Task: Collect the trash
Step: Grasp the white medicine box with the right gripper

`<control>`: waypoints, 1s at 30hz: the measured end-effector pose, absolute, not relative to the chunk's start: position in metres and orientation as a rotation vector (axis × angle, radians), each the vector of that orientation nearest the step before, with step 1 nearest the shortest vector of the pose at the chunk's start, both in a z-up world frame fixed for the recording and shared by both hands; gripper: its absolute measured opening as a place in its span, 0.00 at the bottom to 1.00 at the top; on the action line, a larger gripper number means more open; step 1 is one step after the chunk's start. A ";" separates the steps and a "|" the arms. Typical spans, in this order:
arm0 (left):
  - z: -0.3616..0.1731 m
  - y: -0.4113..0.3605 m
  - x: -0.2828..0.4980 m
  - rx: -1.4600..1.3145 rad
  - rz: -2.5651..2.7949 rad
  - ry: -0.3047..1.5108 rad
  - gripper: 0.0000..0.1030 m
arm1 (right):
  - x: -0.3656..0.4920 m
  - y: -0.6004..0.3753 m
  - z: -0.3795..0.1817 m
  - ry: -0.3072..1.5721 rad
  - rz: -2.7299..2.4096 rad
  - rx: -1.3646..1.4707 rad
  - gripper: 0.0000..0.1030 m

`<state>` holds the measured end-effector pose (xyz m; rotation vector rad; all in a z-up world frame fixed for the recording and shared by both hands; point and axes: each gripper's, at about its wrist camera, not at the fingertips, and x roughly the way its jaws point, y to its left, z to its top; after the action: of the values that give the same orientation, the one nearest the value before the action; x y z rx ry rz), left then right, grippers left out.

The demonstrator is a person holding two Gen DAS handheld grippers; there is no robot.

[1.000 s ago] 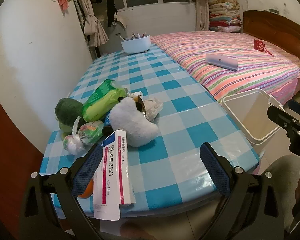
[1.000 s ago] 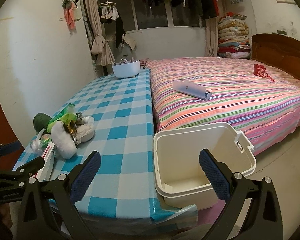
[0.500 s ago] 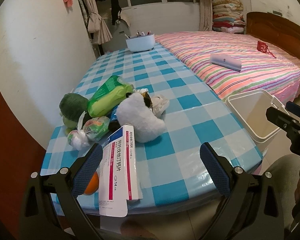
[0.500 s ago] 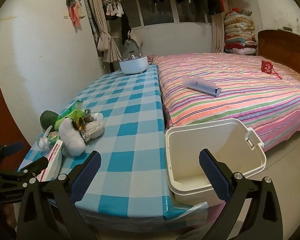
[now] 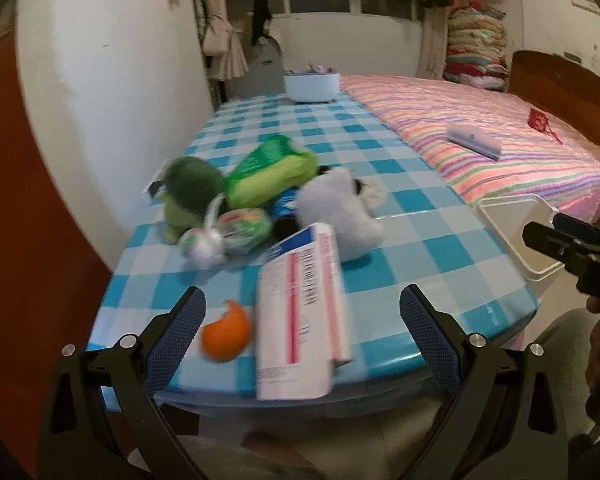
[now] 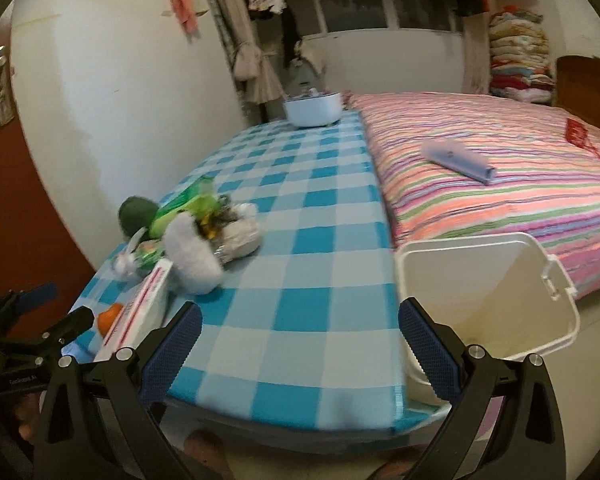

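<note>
While both cameras blur slightly, I read the scene as follows.

Left gripper (image 5: 302, 322): jaws spread wide, nothing between the blue pads; I hold it at the near edge of the table, aimed at the trash pile.
Right gripper (image 6: 298, 338): jaws likewise wide apart and empty; it hovers over the near right corner of the table, beside the bin.
Table (image 5: 440, 236): covered in a blue-and-white checked cloth, set against the striped bed (image 5: 500, 148).
Medicine box (image 5: 300, 316): white with red stripes, lying flat at the near table edge, its near end overhanging; it sits between my left pads in view.
Orange peel (image 5: 225, 334): just left of the medicine box, close to the left pad.
Trash pile: green packet (image 5: 268, 172), knotted plastic bag (image 5: 224, 236), white fluffy item (image 5: 336, 216) and dark green plush (image 5: 190, 196), clustered beyond the box, touching one another.
Bin (image 6: 488, 296): cream plastic, open, on the floor at the table's right side, next to the bed.
White bowl (image 5: 312, 86): at the far end of the table.
</note>
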<state>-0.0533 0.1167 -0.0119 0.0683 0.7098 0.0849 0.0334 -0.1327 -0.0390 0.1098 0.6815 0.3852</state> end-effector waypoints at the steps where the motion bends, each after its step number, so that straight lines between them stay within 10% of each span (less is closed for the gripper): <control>1: -0.013 0.123 -0.056 0.067 0.094 0.713 0.93 | 0.034 -0.126 -0.040 0.691 0.421 0.117 0.93; 30: -0.031 0.194 -0.091 -0.006 0.193 0.745 0.94 | 0.084 0.038 -0.099 0.984 0.909 0.118 0.92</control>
<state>-0.0915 0.1943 -0.0309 -0.0056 0.7449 0.1929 0.0841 0.0382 -0.0993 0.1185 0.9835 0.9086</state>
